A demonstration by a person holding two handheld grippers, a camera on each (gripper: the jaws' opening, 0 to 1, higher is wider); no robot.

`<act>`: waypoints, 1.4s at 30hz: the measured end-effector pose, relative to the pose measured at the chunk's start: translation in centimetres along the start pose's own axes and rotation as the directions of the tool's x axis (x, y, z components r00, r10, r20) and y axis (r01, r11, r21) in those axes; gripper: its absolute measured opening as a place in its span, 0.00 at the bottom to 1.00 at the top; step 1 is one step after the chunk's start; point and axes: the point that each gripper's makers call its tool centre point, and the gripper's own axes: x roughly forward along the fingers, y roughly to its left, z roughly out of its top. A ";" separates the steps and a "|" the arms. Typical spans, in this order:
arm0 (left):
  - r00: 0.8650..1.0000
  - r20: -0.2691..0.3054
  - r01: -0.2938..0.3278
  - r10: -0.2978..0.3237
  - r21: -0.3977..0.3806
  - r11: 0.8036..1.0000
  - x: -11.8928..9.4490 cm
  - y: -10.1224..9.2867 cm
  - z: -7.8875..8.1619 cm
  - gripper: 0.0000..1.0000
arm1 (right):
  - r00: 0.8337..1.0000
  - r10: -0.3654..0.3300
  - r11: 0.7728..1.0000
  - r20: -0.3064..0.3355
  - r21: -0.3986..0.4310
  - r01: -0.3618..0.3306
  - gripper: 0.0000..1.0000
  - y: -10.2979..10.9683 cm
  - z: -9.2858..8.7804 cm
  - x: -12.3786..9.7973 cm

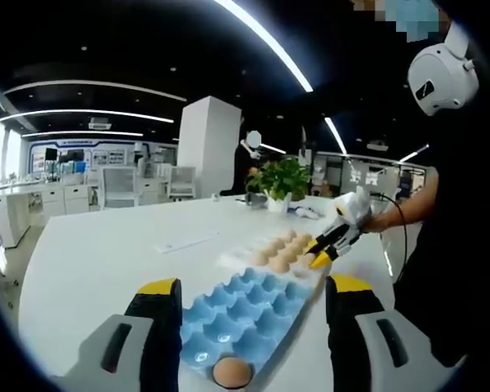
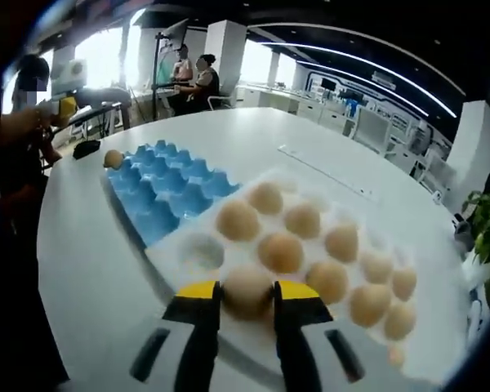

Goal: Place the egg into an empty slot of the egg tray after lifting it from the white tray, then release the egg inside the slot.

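While the right gripper (image 2: 247, 296) pinches an egg (image 2: 247, 290) at the white tray's (image 2: 180, 269) near edge, the blue tray (image 2: 167, 192) lies beyond, upper left of frame. The left gripper (image 1: 251, 298) (jaws wide, empty) hovers over that tray, one egg (image 1: 231, 372) already slotted.

1 blue egg tray (image 2: 167, 196) holding 1 egg (image 2: 113, 158), 1 white tray (image 2: 198, 255) with 11 eggs (image 2: 281, 251), 1 potted plant (image 1: 279, 181)

Bright ceiling strips, blurred fisheye edges
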 end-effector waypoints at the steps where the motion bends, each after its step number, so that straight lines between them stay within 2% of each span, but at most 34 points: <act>1: 1.000 0.001 -0.001 0.001 0.001 1.000 0.0 0.0 0.0 0.73 | 1.000 0.004 1.000 -0.009 -0.004 -0.004 0.26 0.0 0.0 0.0; 7: 1.000 0.001 -0.002 0.002 0.005 1.000 0.0 0.1 0.2 0.72 | 0.991 0.074 0.997 -0.114 -0.023 -0.077 0.27 0.2 -0.3 0.6; 12: 1.000 -0.004 -0.002 0.002 0.003 1.000 -0.1 0.0 0.1 0.72 | 0.988 0.108 0.993 -0.107 -0.036 -0.112 0.27 0.4 -0.4 0.5; 14: 1.000 -0.007 -0.011 0.011 0.007 1.000 -0.2 0.1 0.0 0.72 | 0.988 0.096 0.994 -0.120 -0.044 -0.102 0.27 0.5 -0.3 0.6; 16: 1.000 -0.011 -0.014 0.014 0.002 1.000 -0.3 0.2 -0.1 0.72 | 0.989 0.079 0.997 -0.128 0.000 -0.080 0.27 0.4 -0.4 0.5; 18: 1.000 -0.008 -0.014 0.014 0.005 1.000 -0.3 0.2 -0.1 0.72 | 0.991 0.074 0.996 -0.112 -0.040 -0.079 0.26 0.5 -0.5 0.4; 20: 0.999 -0.039 -0.012 0.012 -0.001 1.000 -0.4 0.1 -0.6 0.71 | 0.992 0.059 0.997 -0.110 -0.034 -0.063 0.26 0.5 -0.4 0.3; 24: 0.988 -0.150 -0.030 0.025 -0.030 0.999 -0.6 0.3 -2.4 0.70 | 0.992 0.040 0.996 -0.117 -0.077 -0.049 0.25 0.6 -0.1 0.2; 25: 0.992 -0.128 -0.026 0.024 -0.010 1.000 -0.5 0.4 -2.2 0.70 | 0.993 0.037 0.996 -0.116 -0.078 -0.046 0.25 0.5 0.0 0.2; 29: 0.994 -0.109 -0.030 0.029 -0.006 1.000 -0.6 0.7 -1.9 0.70 | 0.995 0.031 0.994 -0.098 -0.102 -0.041 0.25 0.6 0.1 -0.1; 35: 0.990 -0.139 -0.032 0.031 -0.008 0.999 -0.6 0.9 -2.3 0.68 | 0.997 0.030 0.993 -0.066 -0.108 -0.037 0.25 0.6 1.0 -0.8; 39: 0.989 -0.144 -0.030 0.028 -0.016 0.999 -0.6 0.9 -2.4 0.67 | 0.999 0.030 0.994 -0.027 -0.102 -0.033 0.25 0.6 1.8 -1.2; 42: 0.989 -0.144 -0.032 0.030 -0.015 0.999 -0.5 0.9 -2.4 0.67 | 0.999 0.027 0.995 -0.022 -0.099 -0.029 0.25 0.4 2.0 -1.3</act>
